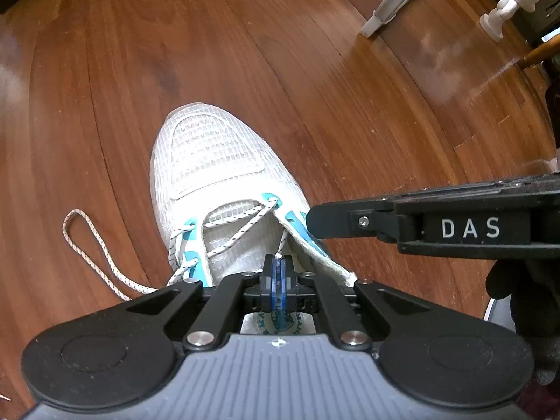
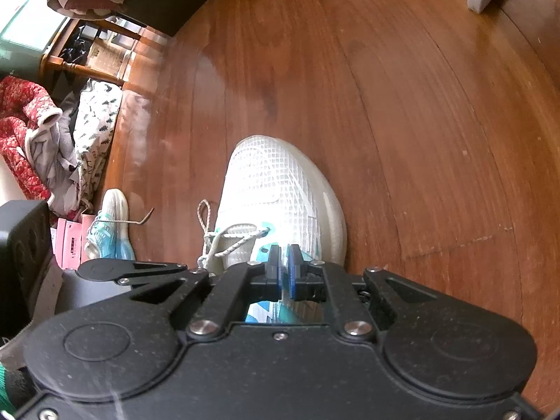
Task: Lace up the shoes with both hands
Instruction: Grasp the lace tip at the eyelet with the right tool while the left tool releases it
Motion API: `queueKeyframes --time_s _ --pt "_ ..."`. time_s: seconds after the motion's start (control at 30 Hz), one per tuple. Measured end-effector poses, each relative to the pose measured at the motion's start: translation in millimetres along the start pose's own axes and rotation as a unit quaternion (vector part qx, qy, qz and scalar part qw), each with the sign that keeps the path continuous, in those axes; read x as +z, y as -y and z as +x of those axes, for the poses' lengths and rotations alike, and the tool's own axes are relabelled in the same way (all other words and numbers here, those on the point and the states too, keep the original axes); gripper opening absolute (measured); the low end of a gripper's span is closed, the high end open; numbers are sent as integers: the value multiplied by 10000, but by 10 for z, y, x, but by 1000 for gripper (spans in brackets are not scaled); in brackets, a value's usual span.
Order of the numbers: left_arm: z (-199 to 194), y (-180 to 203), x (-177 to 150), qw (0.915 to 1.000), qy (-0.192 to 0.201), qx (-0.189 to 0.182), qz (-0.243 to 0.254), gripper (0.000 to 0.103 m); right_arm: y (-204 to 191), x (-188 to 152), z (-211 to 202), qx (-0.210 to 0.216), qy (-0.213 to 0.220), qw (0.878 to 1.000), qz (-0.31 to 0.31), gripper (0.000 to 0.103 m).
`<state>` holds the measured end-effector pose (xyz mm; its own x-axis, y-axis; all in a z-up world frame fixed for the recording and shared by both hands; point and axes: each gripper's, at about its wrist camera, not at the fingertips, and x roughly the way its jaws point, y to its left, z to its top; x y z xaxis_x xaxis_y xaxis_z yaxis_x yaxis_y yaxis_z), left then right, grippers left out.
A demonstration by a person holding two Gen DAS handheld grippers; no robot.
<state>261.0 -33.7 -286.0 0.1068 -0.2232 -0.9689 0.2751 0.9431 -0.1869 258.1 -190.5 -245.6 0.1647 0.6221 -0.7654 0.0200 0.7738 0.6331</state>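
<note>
A white mesh shoe [image 1: 217, 161] with teal eyelet tabs stands on the wooden floor, toe pointing away; it also shows in the right wrist view [image 2: 280, 182]. My left gripper [image 1: 279, 262] hovers over the tongue, shut on the end of the white flecked lace [image 1: 281, 245] that rises from the right eyelet row. The lace's other end lies in a loose loop [image 1: 87, 245] on the floor to the left. My right gripper [image 1: 309, 222] reaches in from the right, its pads [image 2: 294, 255] pinched on the shoe's right eyelet edge.
A second teal and white shoe [image 2: 112, 224] lies at the left beside pink boxes [image 2: 70, 245] and a heap of clothes [image 2: 52, 140]. A white figurine [image 1: 511, 3] and a grey bar [image 1: 395, 0] stand at the far right. A dark gloved hand [image 1: 525, 297] holds the right gripper.
</note>
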Motion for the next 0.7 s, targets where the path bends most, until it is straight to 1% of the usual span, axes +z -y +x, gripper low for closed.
queueKeyframes --time_s 0.3,0.4,0.47,0.57,0.67,0.7 --pt "-2 24 12 9998 161 58 82 1 23 -8 7 44 -15 10000 30 4" --pt "-16 59 24 9994 211 160 213 0 35 -5 5 54 1 10000 51 4" --pt "-36 82 28 9988 321 228 276 0 47 1 -3 86 29 9999 82 4" --pt "-54 103 23 9981 535 124 296 1 66 14 -23 213 106 9996 172 4" --pt "-28 93 -11 9975 609 75 336 1 89 21 -46 349 198 9988 291 4" --pt "-24 81 -20 9974 635 39 323 1 105 21 -55 398 229 9983 356 6"
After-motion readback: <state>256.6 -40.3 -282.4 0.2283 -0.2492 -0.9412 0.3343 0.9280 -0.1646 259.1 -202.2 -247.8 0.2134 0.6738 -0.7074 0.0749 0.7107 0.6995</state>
